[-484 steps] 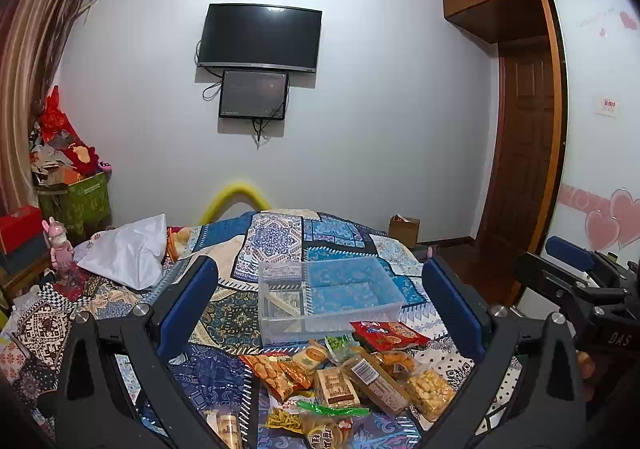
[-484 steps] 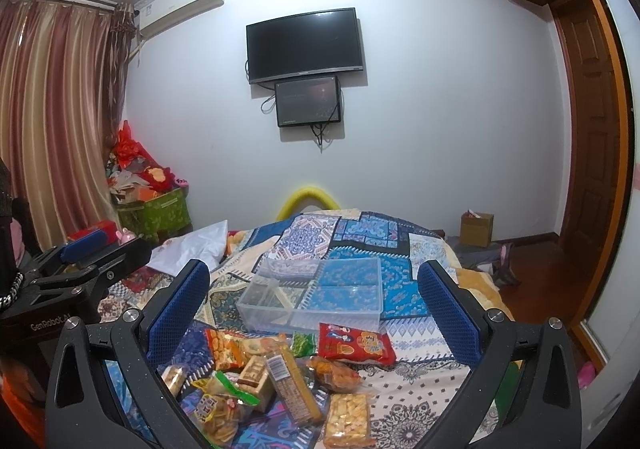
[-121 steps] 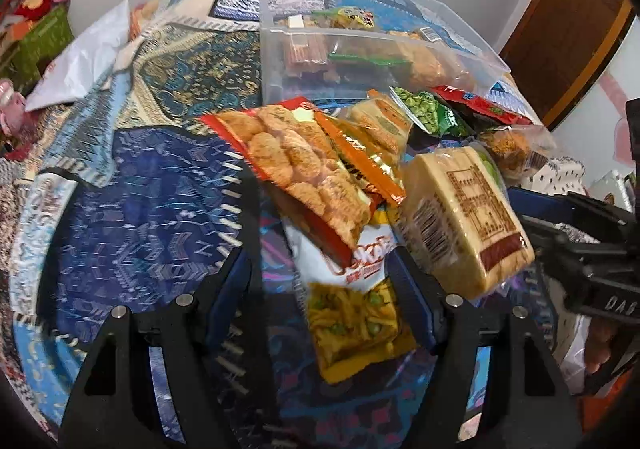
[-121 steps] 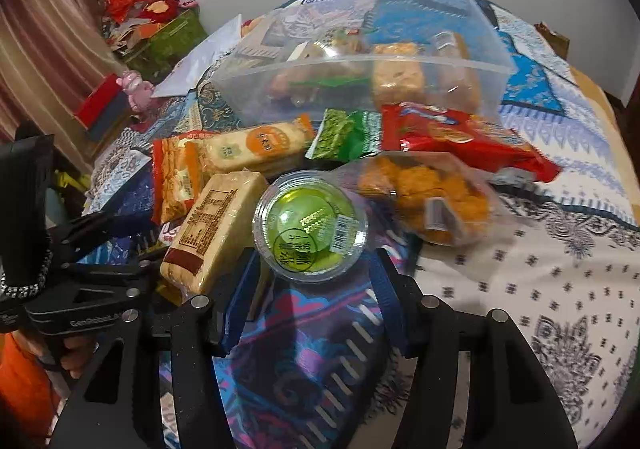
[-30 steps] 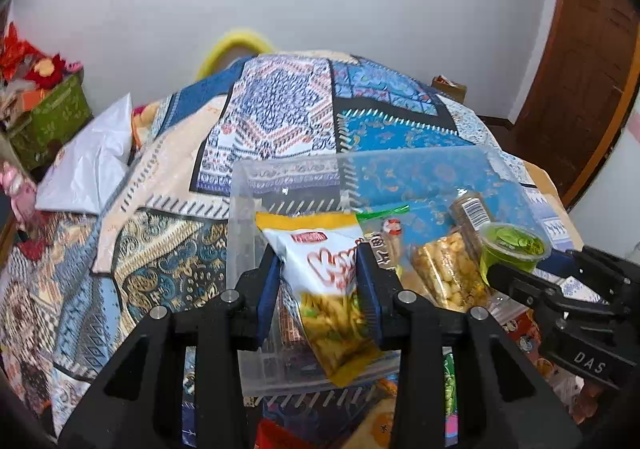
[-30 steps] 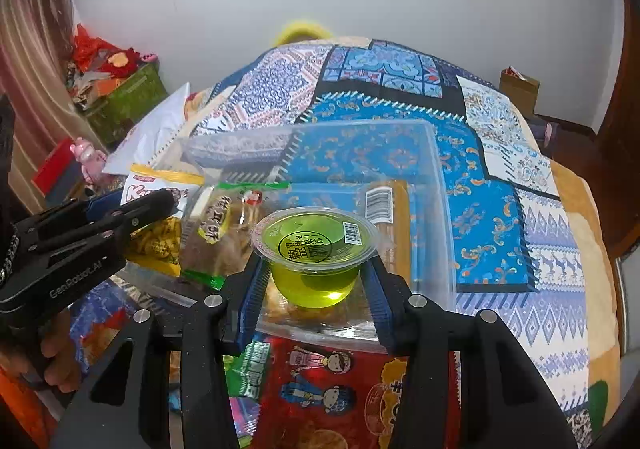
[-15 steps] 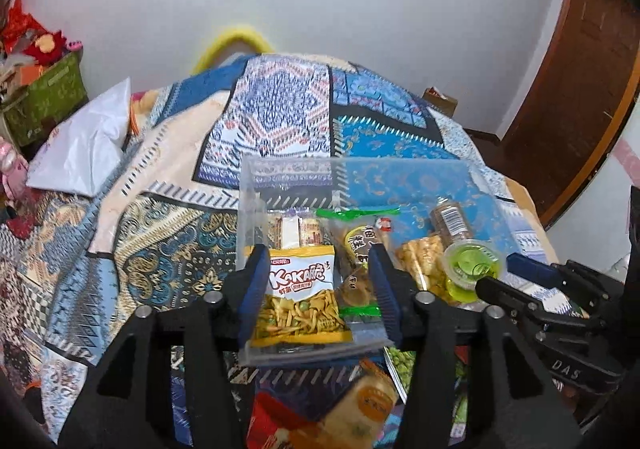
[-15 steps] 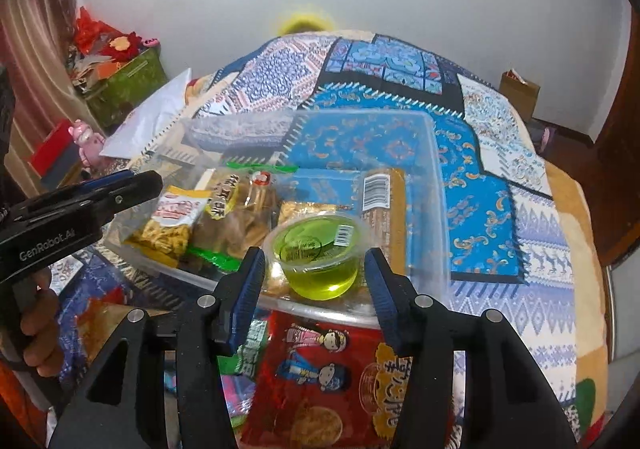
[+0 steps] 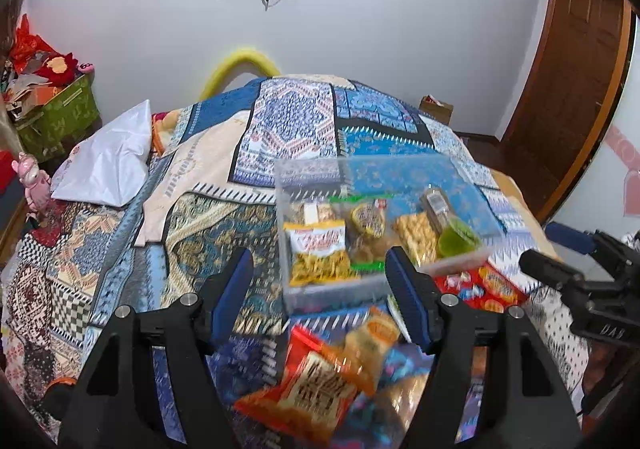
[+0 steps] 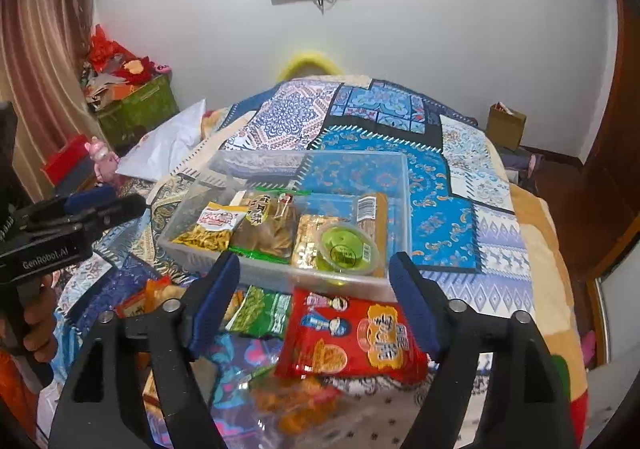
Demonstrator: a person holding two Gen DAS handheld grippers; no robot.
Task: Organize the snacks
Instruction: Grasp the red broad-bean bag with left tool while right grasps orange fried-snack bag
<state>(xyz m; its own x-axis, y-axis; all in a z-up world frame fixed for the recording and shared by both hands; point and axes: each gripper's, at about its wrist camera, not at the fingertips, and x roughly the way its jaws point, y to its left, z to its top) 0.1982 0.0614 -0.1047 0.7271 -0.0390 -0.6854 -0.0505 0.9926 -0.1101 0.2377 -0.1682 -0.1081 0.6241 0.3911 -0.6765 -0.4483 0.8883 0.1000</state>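
Note:
A clear plastic bin (image 9: pixel 460 263) (image 10: pixel 404 185) stands on the patchwork bedspread. Inside it lie a yellow-and-white snack bag (image 9: pixel 318 251) (image 10: pixel 210 227), a green jelly cup (image 9: pixel 458 239) (image 10: pixel 346 247) and several other packets. My left gripper (image 9: pixel 320 281) hangs just short of the bin's near wall; its jaws are opening with nothing between them. My right gripper (image 10: pixel 314 285) is drawn back over the bin's front edge, its jaws opening and holding nothing. Loose on the bed in front lie a red snack bag (image 10: pixel 352 333) (image 9: pixel 480 285), a green pea packet (image 10: pixel 260 309) and orange packets (image 9: pixel 320 385).
A white pillow (image 9: pixel 108 161) (image 10: pixel 168 147) lies at the bed's left. A green box of clutter (image 9: pixel 52 117) (image 10: pixel 136 109) stands by the left wall, a small cardboard box (image 10: pixel 506 125) on the floor at right. A wooden door (image 9: pixel 568 89) is at far right.
Both grippers let go of their loads: the yellow-and-white bag and the green jelly cup now rest in the bin. Both grippers drew back, rose and spread their jaws wider.

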